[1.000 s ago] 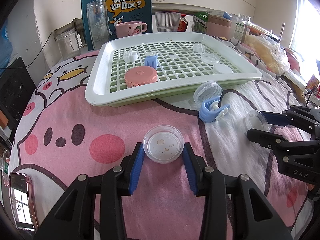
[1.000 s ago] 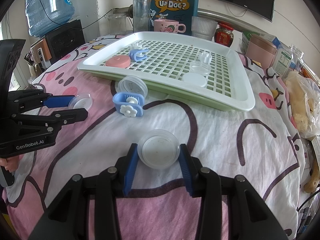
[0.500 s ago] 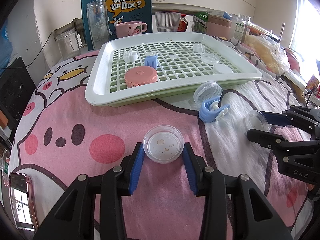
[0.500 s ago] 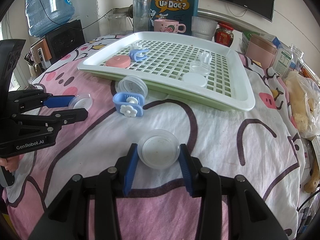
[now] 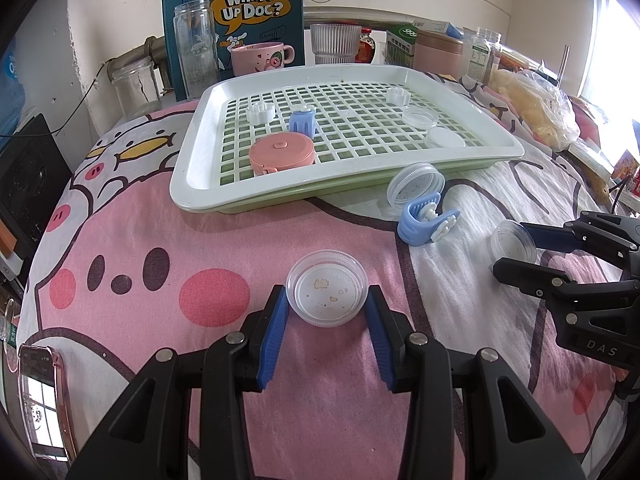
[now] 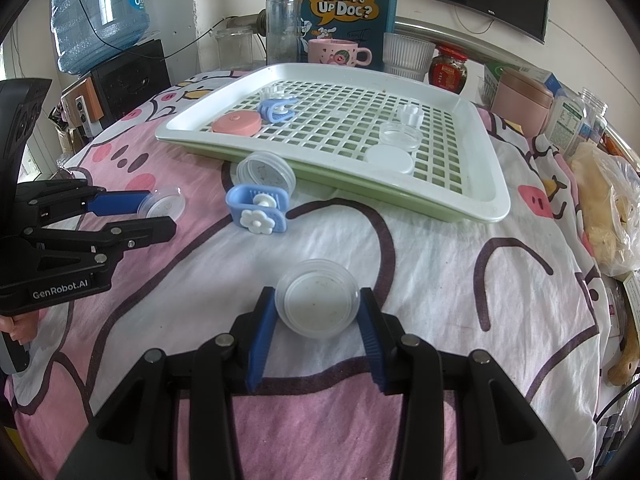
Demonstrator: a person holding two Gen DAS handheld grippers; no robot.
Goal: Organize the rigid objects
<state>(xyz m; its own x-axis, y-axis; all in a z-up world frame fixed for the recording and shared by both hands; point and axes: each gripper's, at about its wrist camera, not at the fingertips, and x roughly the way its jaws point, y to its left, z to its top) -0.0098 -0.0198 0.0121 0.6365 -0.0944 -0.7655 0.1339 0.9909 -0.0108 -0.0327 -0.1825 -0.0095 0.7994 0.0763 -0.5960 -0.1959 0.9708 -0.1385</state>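
left claw (image 5: 327,312): closed on speckled clear lid (image 5: 327,298), held low over pink cloth (image 5: 160,240) | right claw (image 6: 318,322): closed on clear round lid (image 6: 318,303), near white cloth part | grid tray (image 5: 192,184): far side, pink disc (image 5: 281,153) inside | blue clip (image 5: 424,222): on cloth near tray's front edge

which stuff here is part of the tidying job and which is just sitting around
Job: left gripper shut on clear lid; right gripper shut on clear cup; blue clip; tray.
Lying about: pink mug, glass jar, phone.
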